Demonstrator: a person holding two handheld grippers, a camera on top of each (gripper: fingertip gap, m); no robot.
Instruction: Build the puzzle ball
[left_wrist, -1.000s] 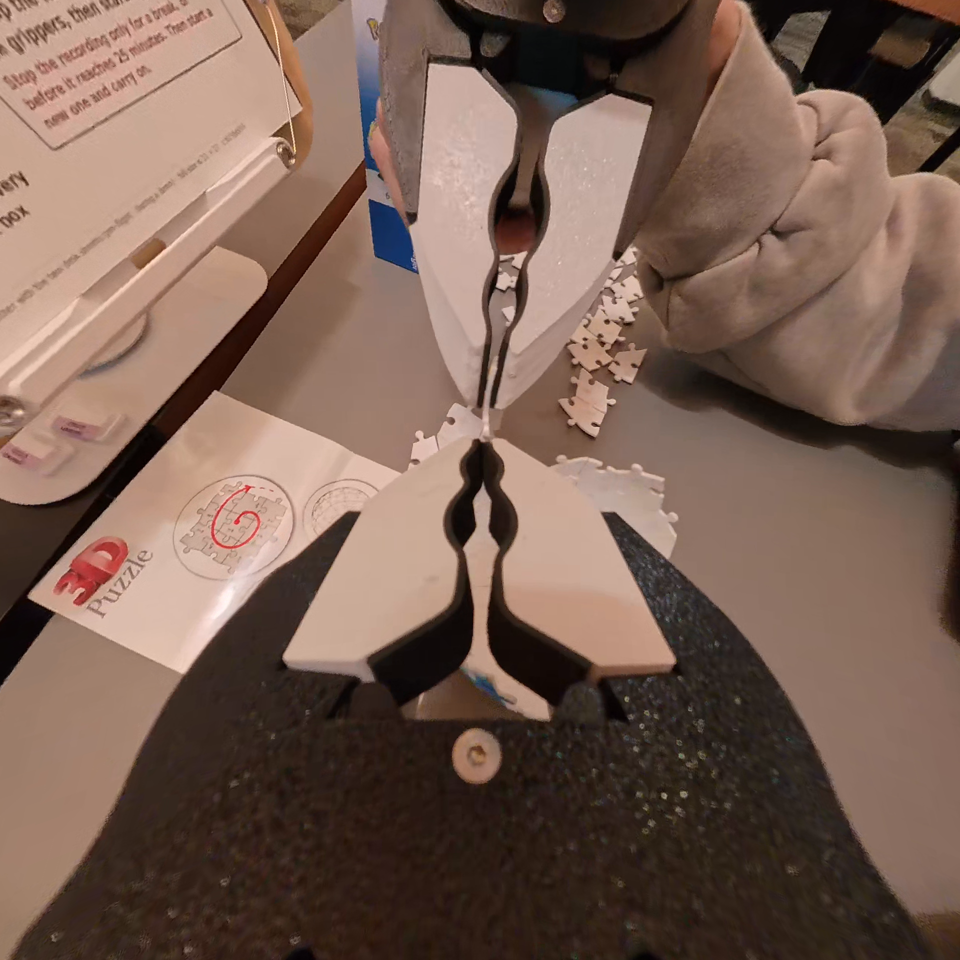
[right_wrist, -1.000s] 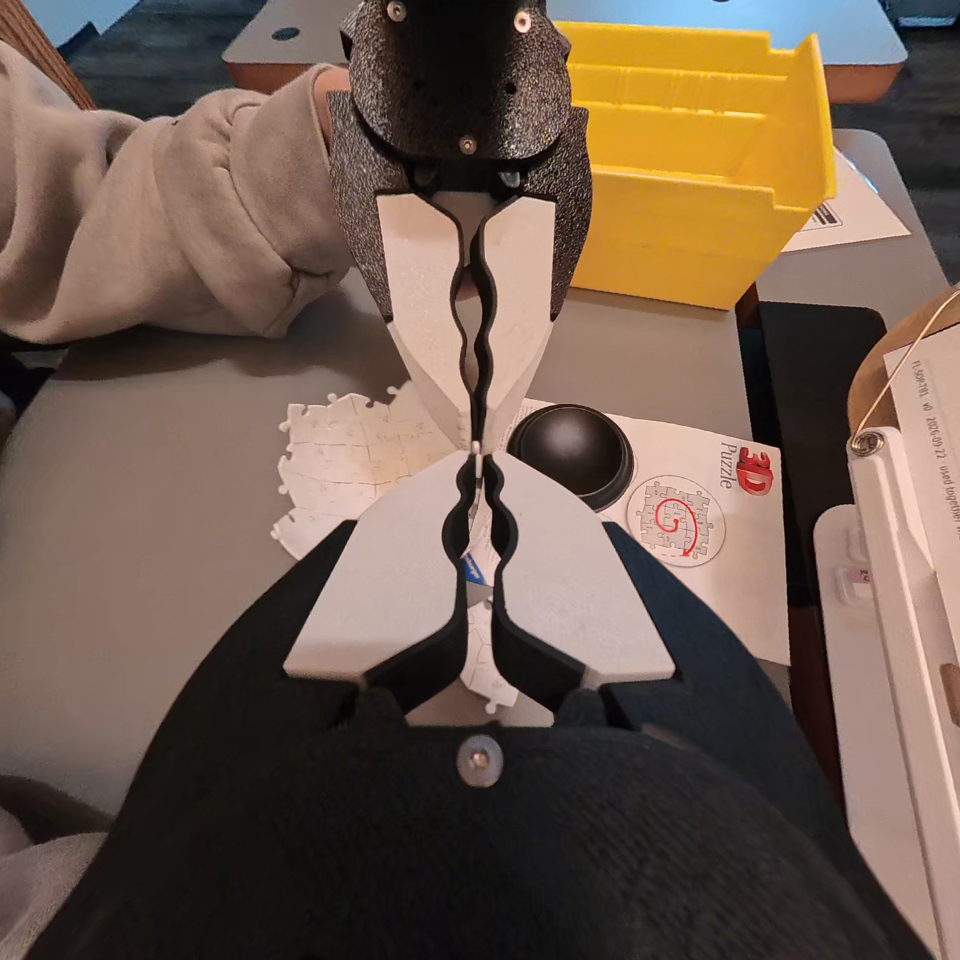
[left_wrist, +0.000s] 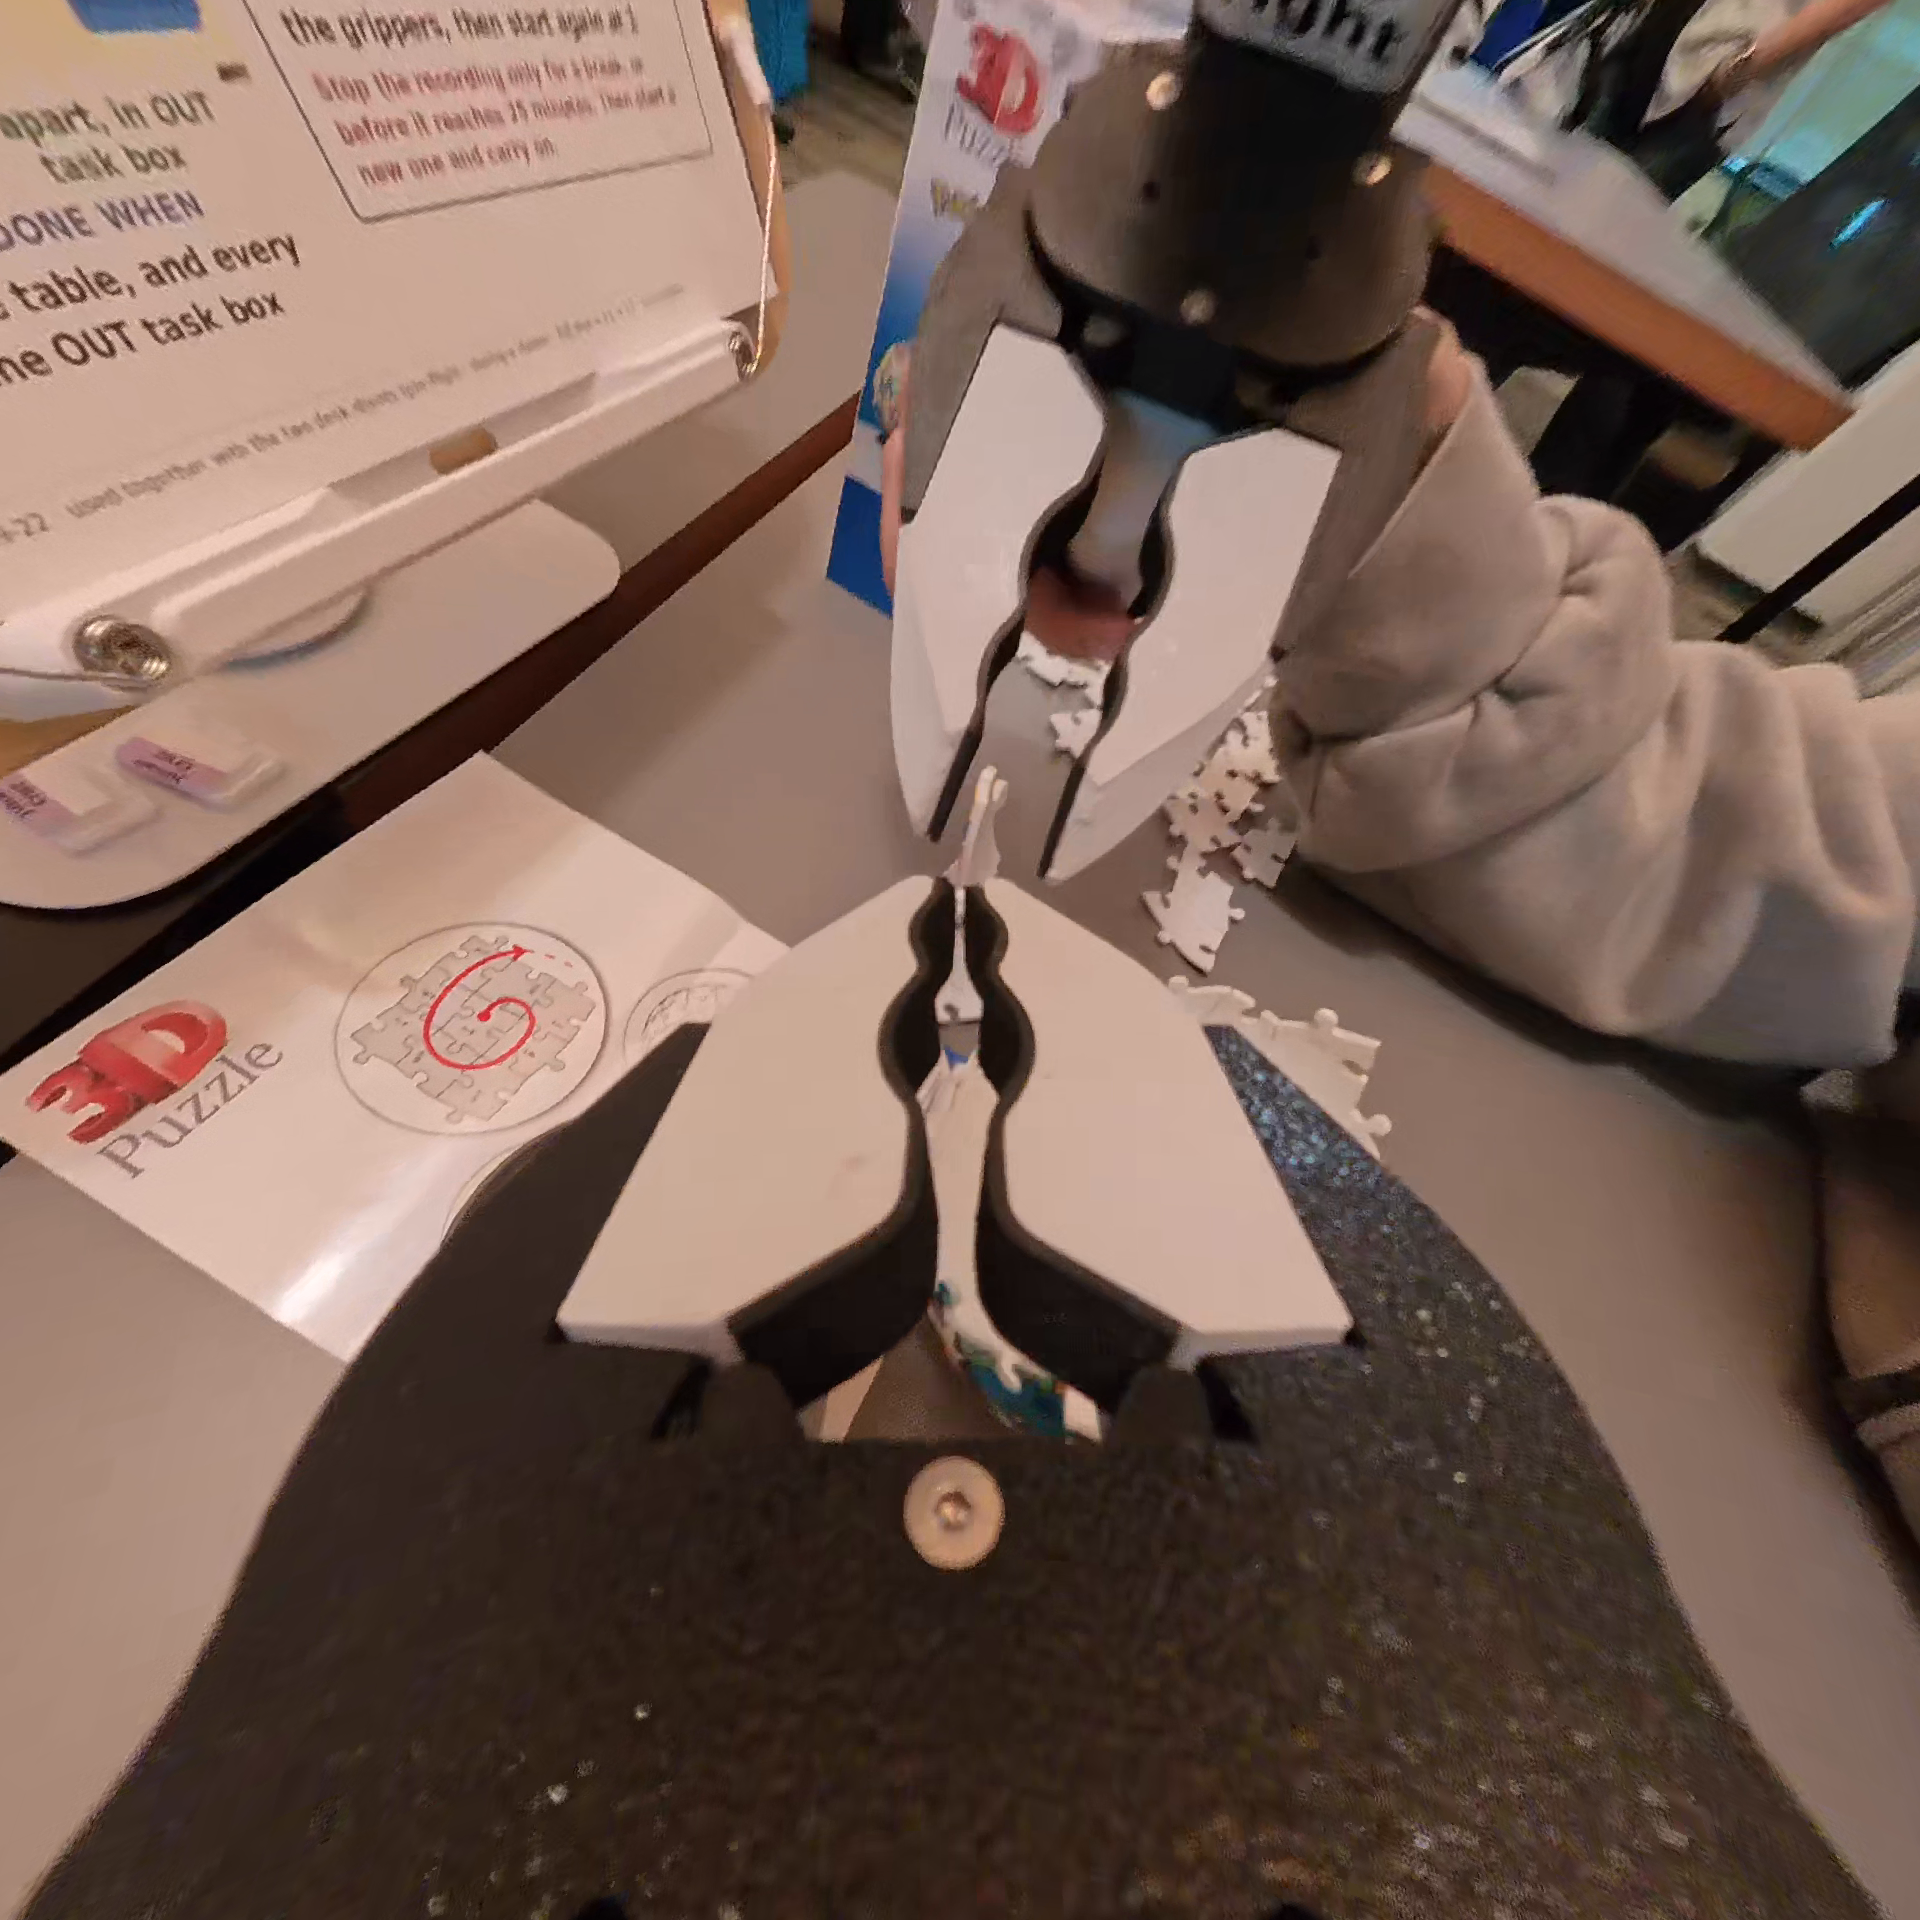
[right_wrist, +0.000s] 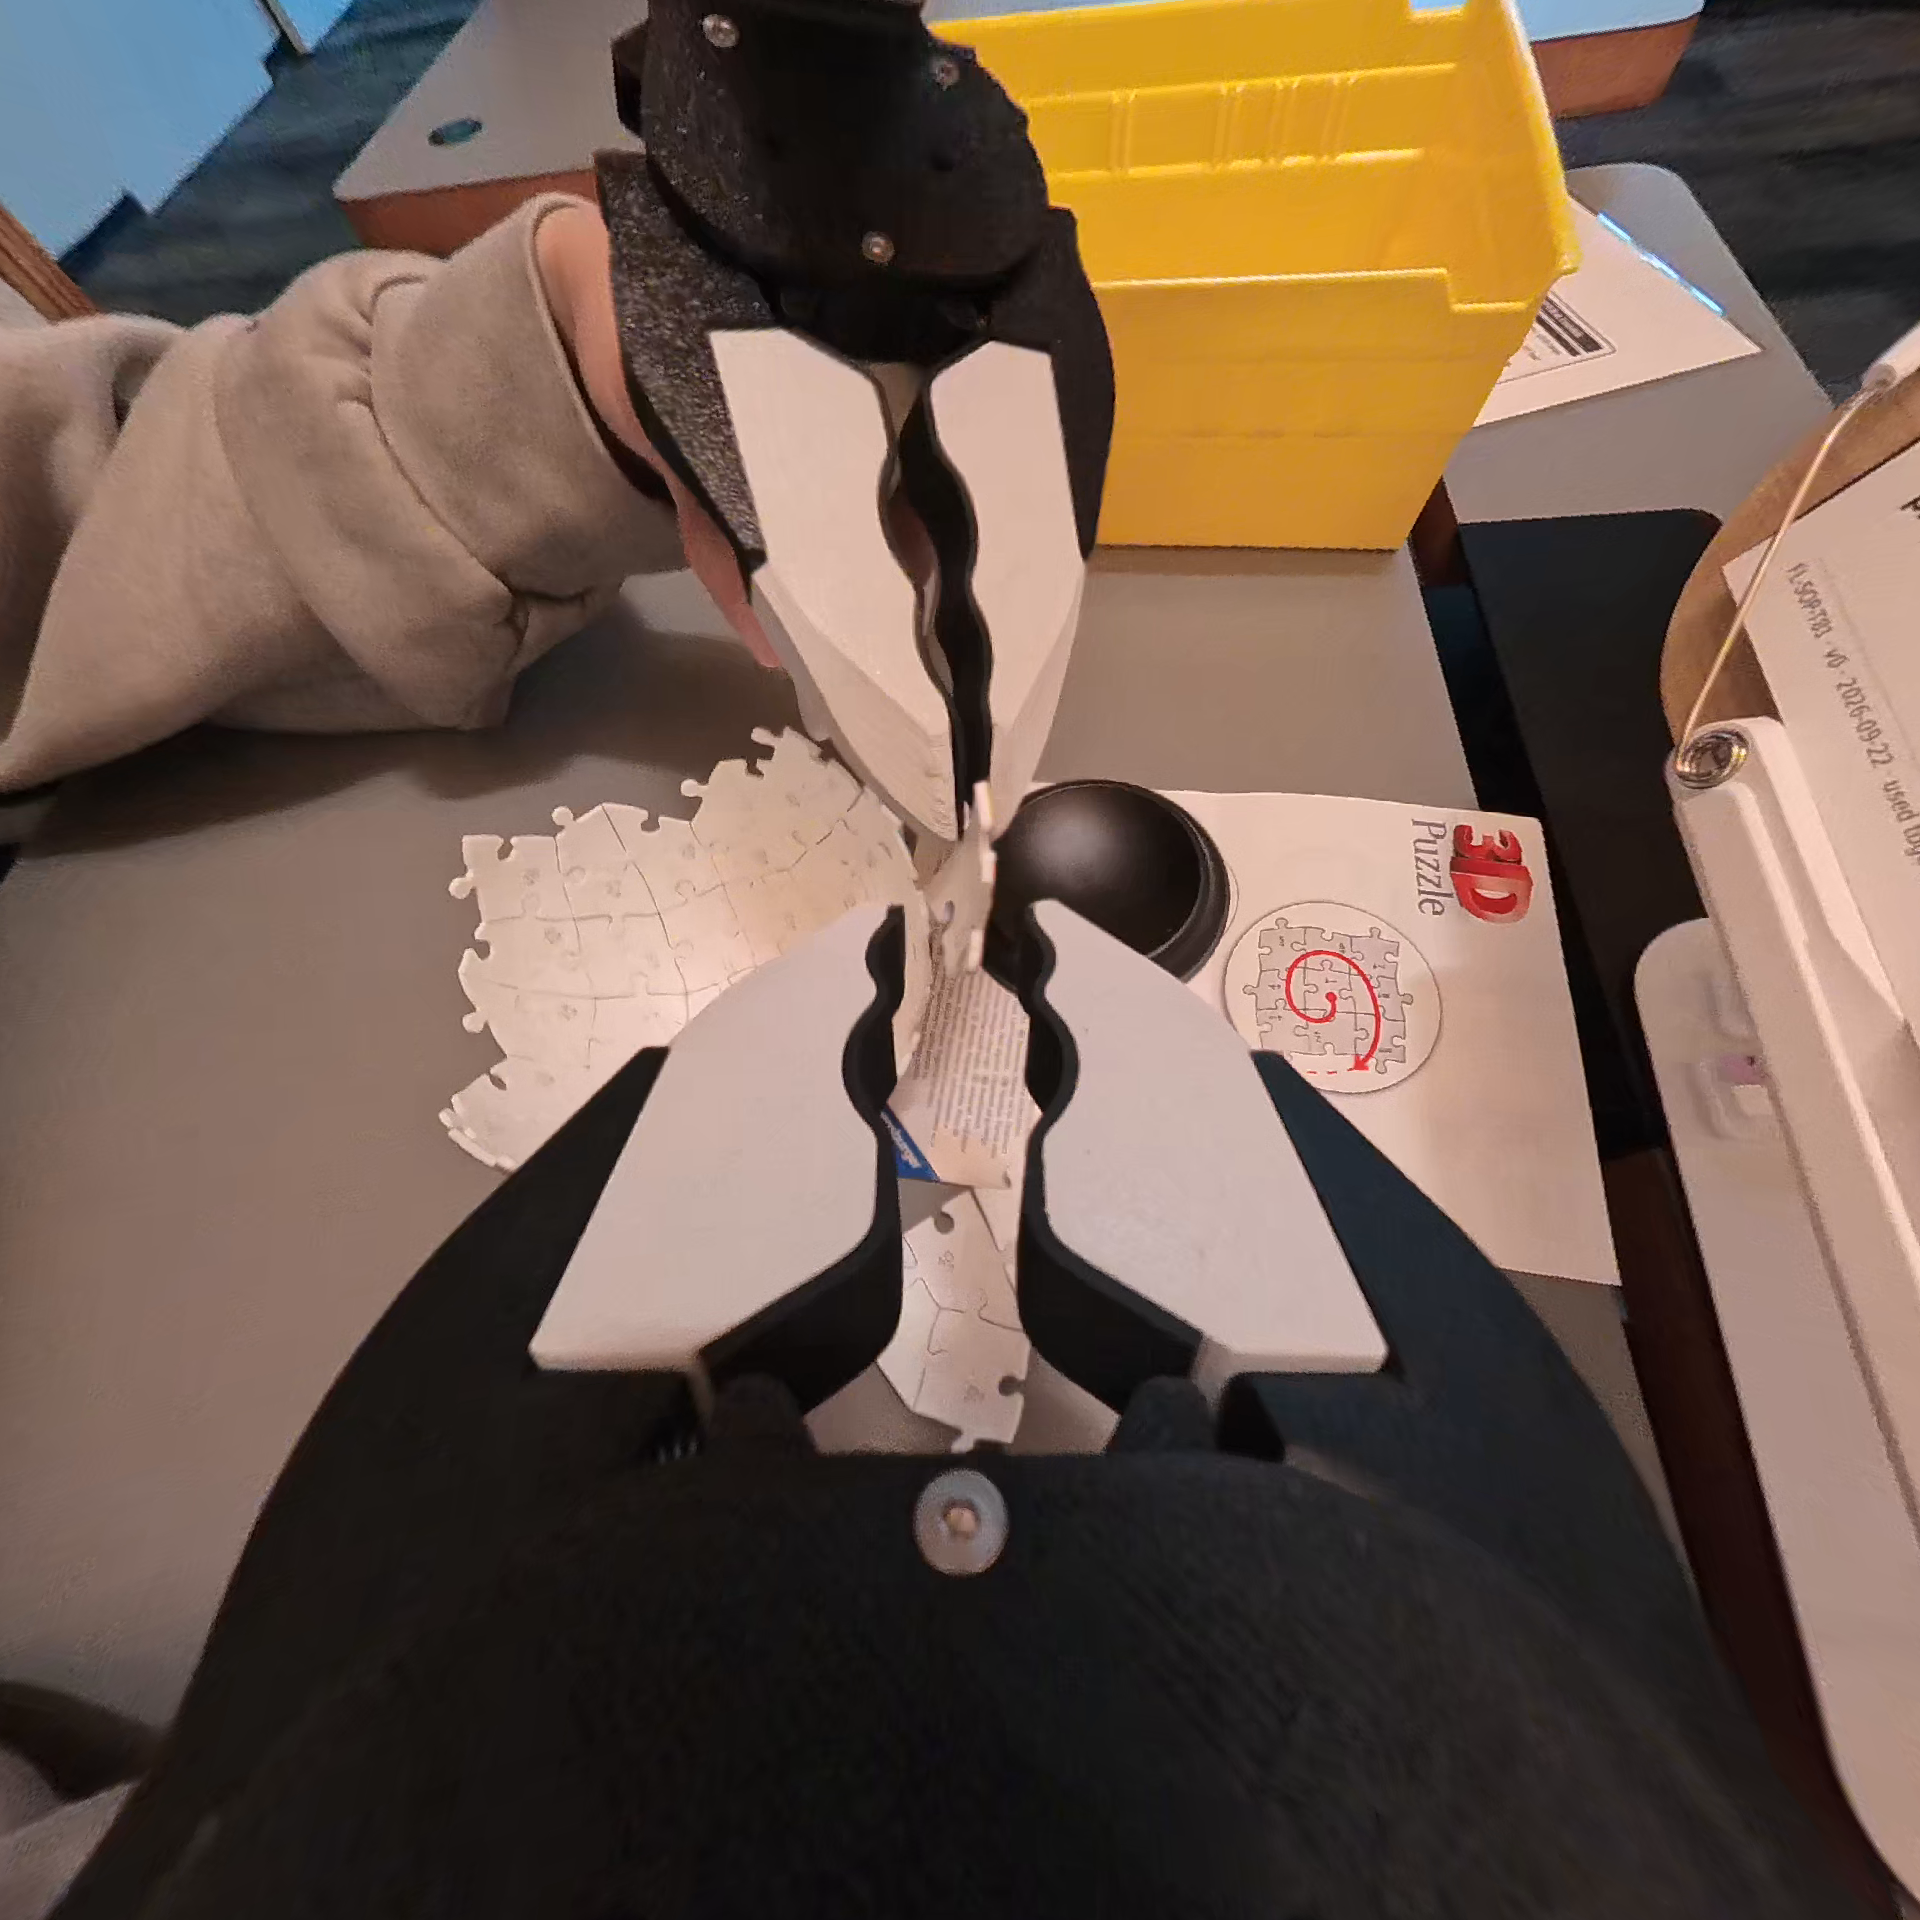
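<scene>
The left gripper (left_wrist: 961, 894) has its fingers pressed together on a small white puzzle piece (left_wrist: 977, 831), which stands on edge and pokes out past the tips toward twelve o'clock. Facing it, the right gripper (left_wrist: 997, 842) has its fingers spread, one on either side of that piece without touching it. A grey sleeve (left_wrist: 1538, 790) lies behind it at two o'clock.

In the right wrist view the right gripper (right_wrist: 961, 920) shows a clear gap between its fingers. The piece (right_wrist: 971, 873) sits in that gap, pinched by the left gripper (right_wrist: 971, 821), which reaches down from twelve o'clock.

On the grey table (right_wrist: 208, 1091), at nine to ten o'clock of the right gripper's tips, lies the curved white puzzle section (right_wrist: 644, 925), many pieces already joined, its blank side up. A black dome stand (right_wrist: 1112, 873) rests at one o'clock, touching the instruction sheet (right_wrist: 1455, 1143), which spreads toward three o'clock. A yellow bin (right_wrist: 1299, 312) stands well behind at one o'clock.

In the left wrist view, loose white pieces (left_wrist: 1226, 821) are scattered at one o'clock beside the sleeve, and a puzzle box (left_wrist: 894, 312) stands upright at twelve o'clock. A clipboard stand (left_wrist: 343, 312) with a printed page fills the ten o'clock corner.
</scene>
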